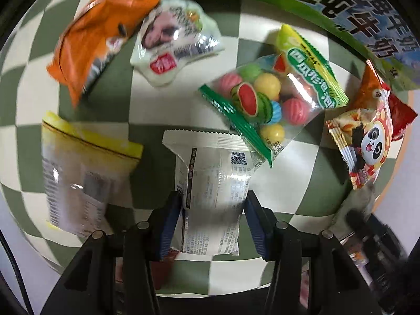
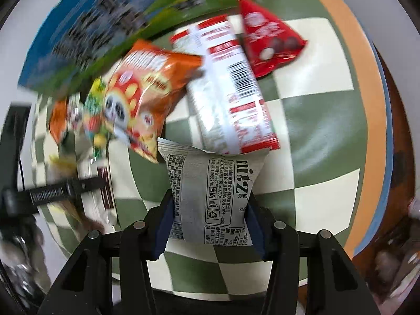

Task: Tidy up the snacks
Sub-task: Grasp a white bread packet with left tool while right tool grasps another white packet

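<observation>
Currently we are seeing both jaws narrowed: left gripper pinching a silver-white snack packet, right gripper pinching a grey snack packet, both lying on the checkered worktop.

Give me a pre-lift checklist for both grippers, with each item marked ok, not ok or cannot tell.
1. Left gripper pads against the silver-white packet: ok, both sides touch.
2. Right gripper pads against the grey packet: ok.
3. Silver-white packet free of neighbours: not ok, the gumball bag overlaps its top corner.
4. Grey packet free of neighbours: not ok, the red-and-white packet lies over its top edge.
5. Grip firm enough to lift: cannot tell.
</observation>
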A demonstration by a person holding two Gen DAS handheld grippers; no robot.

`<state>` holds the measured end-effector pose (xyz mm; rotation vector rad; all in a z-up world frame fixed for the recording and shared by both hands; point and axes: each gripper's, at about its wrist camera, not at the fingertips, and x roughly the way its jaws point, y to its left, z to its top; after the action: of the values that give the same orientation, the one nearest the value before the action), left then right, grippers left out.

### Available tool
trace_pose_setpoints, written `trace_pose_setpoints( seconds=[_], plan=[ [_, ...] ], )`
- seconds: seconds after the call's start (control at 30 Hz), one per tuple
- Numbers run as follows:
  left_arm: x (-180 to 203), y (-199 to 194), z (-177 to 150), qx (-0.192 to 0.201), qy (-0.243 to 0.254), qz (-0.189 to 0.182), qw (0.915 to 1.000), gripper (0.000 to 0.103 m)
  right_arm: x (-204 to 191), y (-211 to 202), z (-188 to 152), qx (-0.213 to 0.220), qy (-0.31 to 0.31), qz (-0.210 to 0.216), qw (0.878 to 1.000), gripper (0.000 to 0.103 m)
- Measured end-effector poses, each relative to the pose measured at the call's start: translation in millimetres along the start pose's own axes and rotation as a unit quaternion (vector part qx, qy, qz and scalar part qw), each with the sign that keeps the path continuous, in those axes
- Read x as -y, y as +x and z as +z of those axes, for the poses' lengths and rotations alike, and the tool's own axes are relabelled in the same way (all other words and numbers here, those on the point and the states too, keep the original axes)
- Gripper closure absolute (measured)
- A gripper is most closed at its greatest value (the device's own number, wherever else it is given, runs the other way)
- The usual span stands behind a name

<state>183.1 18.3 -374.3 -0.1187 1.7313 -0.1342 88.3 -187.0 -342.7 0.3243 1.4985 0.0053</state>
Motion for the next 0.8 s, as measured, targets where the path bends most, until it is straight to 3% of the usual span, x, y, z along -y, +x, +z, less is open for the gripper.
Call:
trace_pose_setpoints(
  seconds=[0.07, 0.2, 0.43, 0.53, 0.73, 0.8],
  plan=[
    [6, 10, -5, -0.007, 0.029, 0.014, 0.9994, 0.045, -4, 3, -1, -0.003, -0.008, -0.005, 1.000, 0.048],
    [14, 30, -17, -0.027, 0.073, 0.037, 0.9963, 0.044, 0, 11, 3, -0.011, 0.015, 0.006, 1.000, 0.045],
    [13, 23, -45, 0.027, 0.054, 0.039, 0.9974, 0.046, -2, 12, 0, -0.023, 0.002, 0.005, 1.000, 0.047],
    [15, 33, -56, 0.010, 0.061, 0.033, 0.9975, 0.044, -7, 18, -9, -0.028, -0.006, 0.003, 1.000, 0.047],
    [16, 48, -65, 0.013, 0.056, 0.040, 0.9975, 0.044, -9, 32, -8, -0.028, 0.002, -0.008, 1.000, 0.045],
    [16, 45, -54, 0.015, 0.055, 0.041, 0.9975, 0.044, -13, 36, -9, -0.028, -0.003, -0.012, 1.000, 0.045]
  ],
)
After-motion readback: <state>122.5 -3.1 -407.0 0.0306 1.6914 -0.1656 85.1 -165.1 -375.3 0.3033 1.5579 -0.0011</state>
